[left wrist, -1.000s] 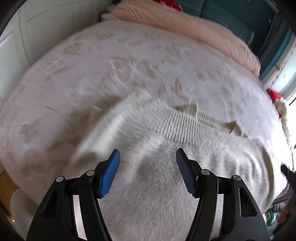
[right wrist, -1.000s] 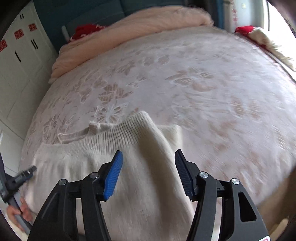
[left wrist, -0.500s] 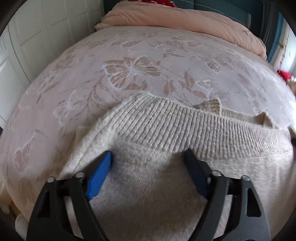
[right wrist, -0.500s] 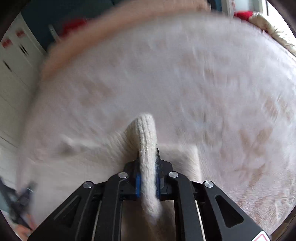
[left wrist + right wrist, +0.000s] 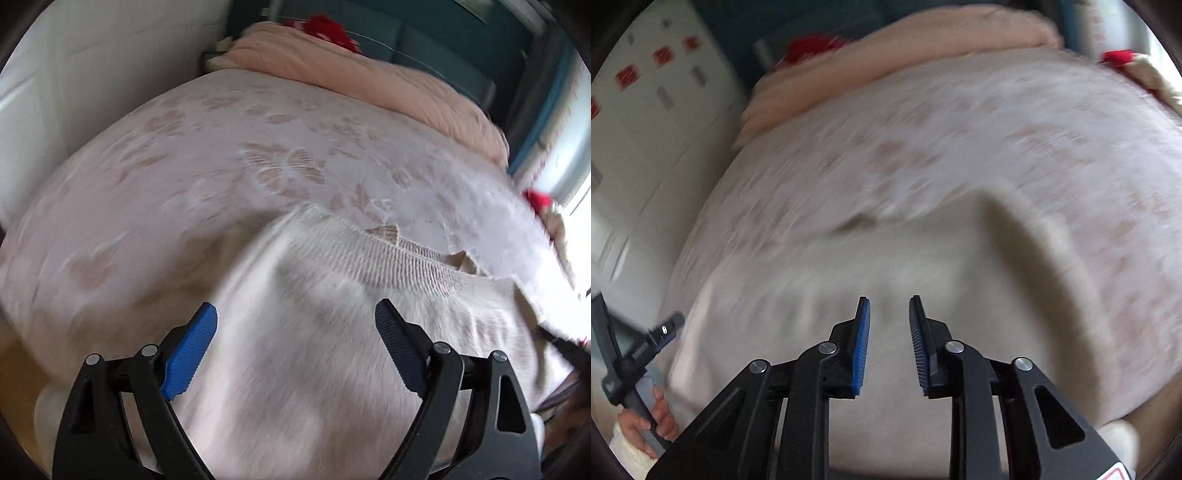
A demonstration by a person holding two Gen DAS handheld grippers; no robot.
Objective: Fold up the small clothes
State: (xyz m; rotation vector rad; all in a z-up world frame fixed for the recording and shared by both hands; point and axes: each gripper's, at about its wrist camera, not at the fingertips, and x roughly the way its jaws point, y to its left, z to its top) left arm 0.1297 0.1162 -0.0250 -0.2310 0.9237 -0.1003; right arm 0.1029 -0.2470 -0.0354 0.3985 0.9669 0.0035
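Note:
A cream knitted sweater (image 5: 332, 332) lies on a bed with a pale floral cover (image 5: 221, 166), its ribbed edge (image 5: 388, 254) facing away from me. My left gripper (image 5: 295, 325) is open wide and empty, just above the sweater. In the right wrist view the sweater (image 5: 905, 266) is blurred, with a raised fold (image 5: 1015, 221) at its right. My right gripper (image 5: 888, 314) is partly open, a clear gap between its blue pads, and holds nothing. The left gripper's handle and the hand on it (image 5: 646, 369) show at the lower left of that view.
A peach duvet (image 5: 369, 77) is bunched along the far side of the bed, with red cloth (image 5: 325, 29) behind it. White cupboards (image 5: 646, 129) stand to the left. A red and cream item (image 5: 543, 203) lies at the bed's right edge.
My right gripper, shut on a sweater fold half a second ago, has opened and let it go. My left gripper has lifted and pulled back from the sweater, still open.

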